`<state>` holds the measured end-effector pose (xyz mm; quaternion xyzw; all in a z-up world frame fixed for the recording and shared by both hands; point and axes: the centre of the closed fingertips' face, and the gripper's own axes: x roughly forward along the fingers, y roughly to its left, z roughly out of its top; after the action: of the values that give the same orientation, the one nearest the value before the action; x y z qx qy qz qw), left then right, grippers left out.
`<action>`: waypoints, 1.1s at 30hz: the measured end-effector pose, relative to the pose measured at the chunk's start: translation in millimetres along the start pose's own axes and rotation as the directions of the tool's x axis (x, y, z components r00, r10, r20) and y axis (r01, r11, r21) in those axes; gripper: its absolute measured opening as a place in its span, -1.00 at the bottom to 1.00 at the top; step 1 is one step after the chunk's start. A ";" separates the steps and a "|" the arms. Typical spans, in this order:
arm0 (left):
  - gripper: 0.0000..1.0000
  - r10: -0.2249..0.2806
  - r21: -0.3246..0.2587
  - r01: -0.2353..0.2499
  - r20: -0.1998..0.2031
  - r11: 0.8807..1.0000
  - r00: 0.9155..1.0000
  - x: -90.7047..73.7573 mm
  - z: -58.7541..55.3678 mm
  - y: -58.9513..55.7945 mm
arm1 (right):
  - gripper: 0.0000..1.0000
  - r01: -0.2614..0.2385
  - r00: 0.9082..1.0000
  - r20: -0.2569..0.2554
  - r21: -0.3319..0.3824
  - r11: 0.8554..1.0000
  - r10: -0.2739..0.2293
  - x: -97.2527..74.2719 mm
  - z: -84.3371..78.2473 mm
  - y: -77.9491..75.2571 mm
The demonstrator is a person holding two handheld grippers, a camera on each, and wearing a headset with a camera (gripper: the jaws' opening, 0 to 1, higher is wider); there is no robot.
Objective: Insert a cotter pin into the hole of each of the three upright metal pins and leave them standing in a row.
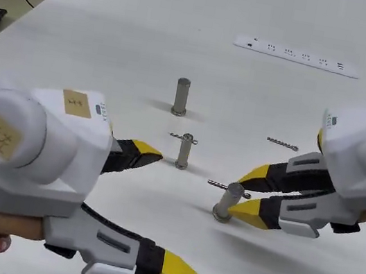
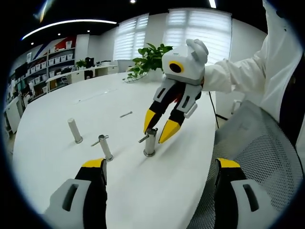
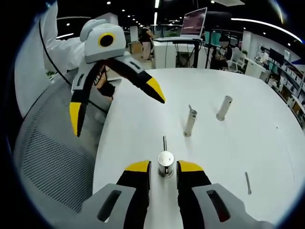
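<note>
Before the head view's lens: left gripper (image 1: 181, 216) low and near, jaws spread wide, gripping nothing; right gripper (image 1: 236, 200) parted narrowly around the nearest pin (image 1: 226, 207), tilted, cotter pin (image 1: 219, 184) through its top. Beyond those tips, middle pin (image 1: 184, 153) with a second cotter pin (image 1: 184, 137), then far pin (image 1: 180, 96), bare; loose cotter pin (image 1: 282, 144) just past the right gripper on the table (image 1: 113, 48). Left gripper view: own jaws wide apart, three pins ahead, right gripper's tips beside the nearest pin's top. Right gripper view: nearest pin between own tips, slim gaps either side; left gripper ahead to the left.
</note>
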<state>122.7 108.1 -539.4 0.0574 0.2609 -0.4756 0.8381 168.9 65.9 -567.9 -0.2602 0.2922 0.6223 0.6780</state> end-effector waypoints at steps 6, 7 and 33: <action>0.98 0.013 -0.107 -0.008 0.053 0.994 0.998 -8.9 2.2 0.4 | -0.72 -0.012 1.000 -0.004 0.007 1.000 0.012 6.6 -1.1 2.7; 0.98 0.018 -0.105 -0.013 0.051 0.994 0.999 -9.7 1.3 1.0 | -0.72 -0.012 1.000 -0.004 0.009 1.000 0.012 7.5 -0.9 2.3; 0.97 0.103 -0.133 -0.104 -0.012 0.986 0.995 -22.0 -17.7 10.8 | -0.85 0.025 1.000 -0.006 -0.063 0.998 -0.025 3.3 5.8 -38.5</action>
<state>115.9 136.9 -545.4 0.0159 0.2907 -0.4127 0.8631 207.8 68.9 -566.7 -0.2874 0.2714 0.6217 0.6762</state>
